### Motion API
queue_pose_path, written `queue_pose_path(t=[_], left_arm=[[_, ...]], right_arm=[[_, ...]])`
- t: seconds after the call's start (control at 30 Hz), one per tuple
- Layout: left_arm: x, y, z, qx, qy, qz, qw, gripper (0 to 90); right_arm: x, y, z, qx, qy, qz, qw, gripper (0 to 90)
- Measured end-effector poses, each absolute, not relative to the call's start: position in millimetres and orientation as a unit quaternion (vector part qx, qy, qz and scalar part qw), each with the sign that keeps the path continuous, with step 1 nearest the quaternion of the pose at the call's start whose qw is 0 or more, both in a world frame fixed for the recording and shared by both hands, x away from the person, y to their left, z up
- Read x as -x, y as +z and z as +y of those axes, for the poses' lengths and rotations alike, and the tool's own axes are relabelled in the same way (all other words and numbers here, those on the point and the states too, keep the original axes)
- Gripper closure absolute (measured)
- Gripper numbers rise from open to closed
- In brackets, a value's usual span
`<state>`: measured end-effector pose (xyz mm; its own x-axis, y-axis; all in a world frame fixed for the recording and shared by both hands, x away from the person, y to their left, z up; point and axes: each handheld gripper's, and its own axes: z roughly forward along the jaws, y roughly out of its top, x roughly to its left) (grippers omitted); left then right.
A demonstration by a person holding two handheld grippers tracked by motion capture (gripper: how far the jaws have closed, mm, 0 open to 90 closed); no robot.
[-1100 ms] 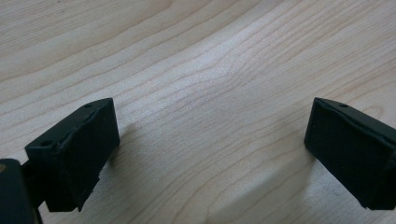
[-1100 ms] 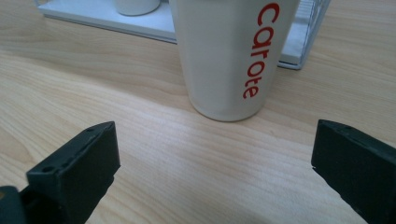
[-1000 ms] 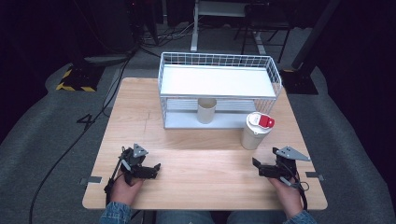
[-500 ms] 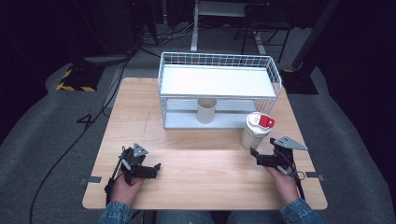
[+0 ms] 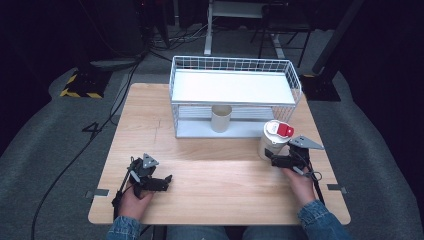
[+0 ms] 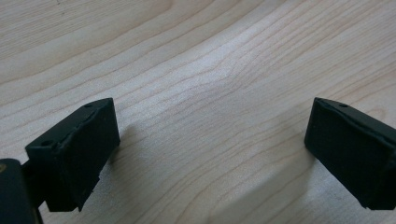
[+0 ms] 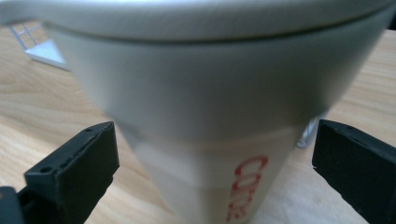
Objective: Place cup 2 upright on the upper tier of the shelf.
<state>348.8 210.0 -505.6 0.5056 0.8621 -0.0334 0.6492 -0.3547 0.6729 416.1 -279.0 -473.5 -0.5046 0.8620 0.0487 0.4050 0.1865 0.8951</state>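
Observation:
A white cup with a red-and-white lid point(image 5: 275, 137) stands on the wooden table point(image 5: 210, 165) in front of the wire rack's right end. My right gripper point(image 5: 274, 161) is open at the cup's base, its jaws wide on either side of the cup point(image 7: 210, 116) and apart from it; red lettering shows low on the cup's side. My left gripper point(image 5: 162, 182) rests open near the table's front left, and bare wood point(image 6: 210, 116) lies between its jaws. A beige cup point(image 5: 221, 118) stands on the rack's lower shelf.
A white wire rack point(image 5: 234, 95) with a flat white top shelf stands at the back of the table. Dark floor with cables surrounds the table. Tape marks sit near the front corners.
My right gripper has moved forward and left from the front right of the table up to the lidded cup, which now stands between its jaws. The left gripper has stayed put.

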Motion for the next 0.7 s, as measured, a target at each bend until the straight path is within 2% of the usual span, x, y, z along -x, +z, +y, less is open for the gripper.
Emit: queue_pose_path(t=[0.7], left_arm=[[-349,-506,210,-0.806,0.166,0.469,0.321,3.9]], right_arm=[[-433,-484,-278,-0.416,0.518,0.710,0.234,1.6]])
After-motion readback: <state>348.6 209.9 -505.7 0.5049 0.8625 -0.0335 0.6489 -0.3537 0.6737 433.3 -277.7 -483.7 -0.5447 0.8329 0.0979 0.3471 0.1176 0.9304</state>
